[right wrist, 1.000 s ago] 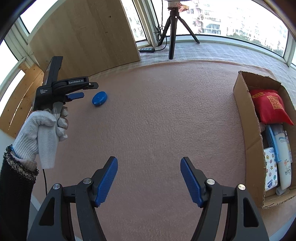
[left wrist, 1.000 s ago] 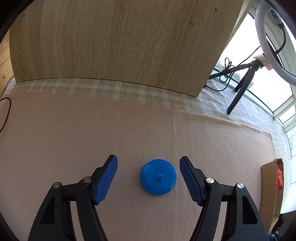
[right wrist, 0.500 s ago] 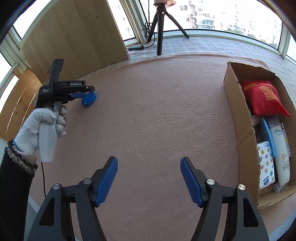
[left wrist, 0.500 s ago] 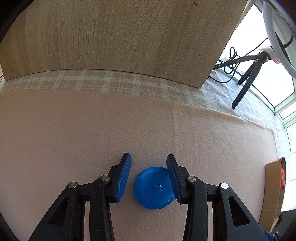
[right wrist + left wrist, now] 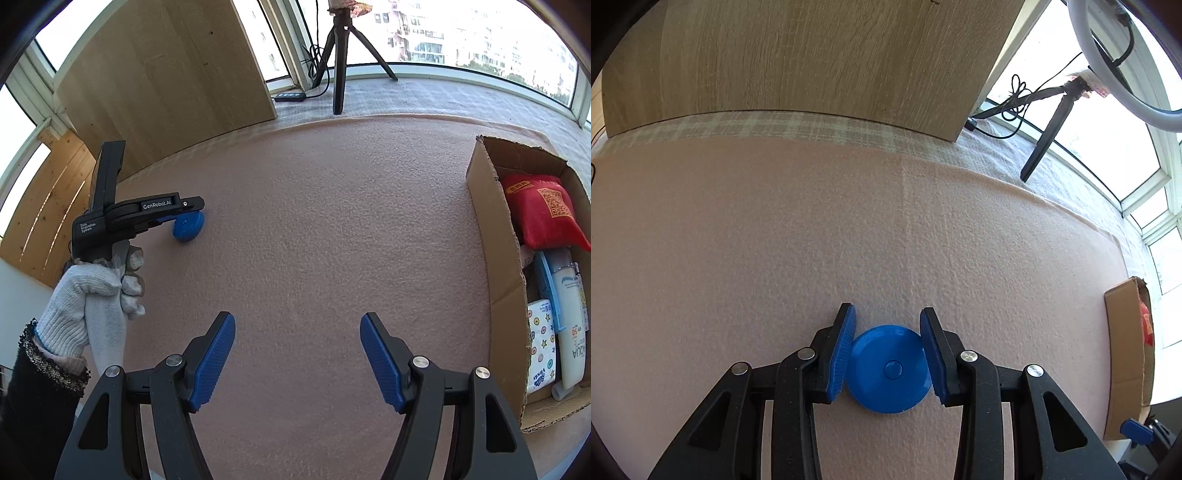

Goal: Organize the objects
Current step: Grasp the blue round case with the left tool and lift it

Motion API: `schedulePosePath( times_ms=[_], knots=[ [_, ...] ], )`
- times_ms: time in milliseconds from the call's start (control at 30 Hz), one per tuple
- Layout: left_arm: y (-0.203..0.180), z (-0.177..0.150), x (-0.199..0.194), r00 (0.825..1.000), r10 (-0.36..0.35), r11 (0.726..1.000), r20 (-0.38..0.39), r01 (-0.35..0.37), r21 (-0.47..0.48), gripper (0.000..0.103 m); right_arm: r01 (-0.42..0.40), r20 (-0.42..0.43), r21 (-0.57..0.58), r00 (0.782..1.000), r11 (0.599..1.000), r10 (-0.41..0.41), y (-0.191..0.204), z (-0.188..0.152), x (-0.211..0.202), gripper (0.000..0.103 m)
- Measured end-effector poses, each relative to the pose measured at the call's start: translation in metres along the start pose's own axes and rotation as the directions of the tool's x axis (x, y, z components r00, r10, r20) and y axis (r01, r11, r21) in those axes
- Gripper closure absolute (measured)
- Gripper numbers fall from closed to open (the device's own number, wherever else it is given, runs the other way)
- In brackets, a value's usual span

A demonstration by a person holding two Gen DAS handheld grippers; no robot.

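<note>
In the left wrist view, the left tool (image 5: 888, 354) is clenched on the blue disc (image 5: 888, 373), a pad touching each side, low over the pink mat (image 5: 849, 229) with a wooden panel (image 5: 812, 55) behind. In the right wrist view, the right tool (image 5: 297, 360) hangs released and empty above the mat, a gloved hand (image 5: 92, 291) holds the left tool at far left, and the box (image 5: 495, 258) sits at right with a red pouch (image 5: 539, 210) and bottle (image 5: 570, 325) inside.
</note>
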State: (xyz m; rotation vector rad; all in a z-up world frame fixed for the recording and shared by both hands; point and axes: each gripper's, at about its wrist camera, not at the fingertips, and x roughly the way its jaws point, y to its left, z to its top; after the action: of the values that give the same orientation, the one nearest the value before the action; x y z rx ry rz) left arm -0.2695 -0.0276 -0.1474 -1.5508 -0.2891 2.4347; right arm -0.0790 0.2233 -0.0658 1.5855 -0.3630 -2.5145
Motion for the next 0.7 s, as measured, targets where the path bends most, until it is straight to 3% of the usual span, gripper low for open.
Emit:
schedulePosePath(
  times_ms=[400, 600, 633, 700],
  knots=[
    [-0.057, -0.103, -0.036, 0.997, -0.082, 0.995, 0.003, 0.082, 0.049, 0.064, -0.037, 0.005, 0.028, 0.999, 0.999, 0.036, -0.021, -0.004, -0.004, 0.036],
    [-0.085, -0.141, -0.047, 0.993, -0.113, 0.987, -0.039, 0.117, 0.11, 0.063, -0.054, -0.019, 0.033, 0.998, 0.998, 0.055, -0.026, -0.011, 0.002, 0.036],
    [-0.088, -0.145, -0.05, 0.992, -0.116, 0.985, -0.047, 0.121, 0.122, 0.062, -0.056, -0.022, 0.031, 0.998, 0.998, 0.056, -0.026, -0.012, 0.003, 0.036],
    [-0.09, -0.154, -0.057, 0.992, -0.116, 0.984, -0.059, 0.123, 0.133, 0.045, -0.062, -0.032, 0.027, 0.997, 0.998, 0.063, -0.025, -0.014, 0.005, 0.036]
  ],
)
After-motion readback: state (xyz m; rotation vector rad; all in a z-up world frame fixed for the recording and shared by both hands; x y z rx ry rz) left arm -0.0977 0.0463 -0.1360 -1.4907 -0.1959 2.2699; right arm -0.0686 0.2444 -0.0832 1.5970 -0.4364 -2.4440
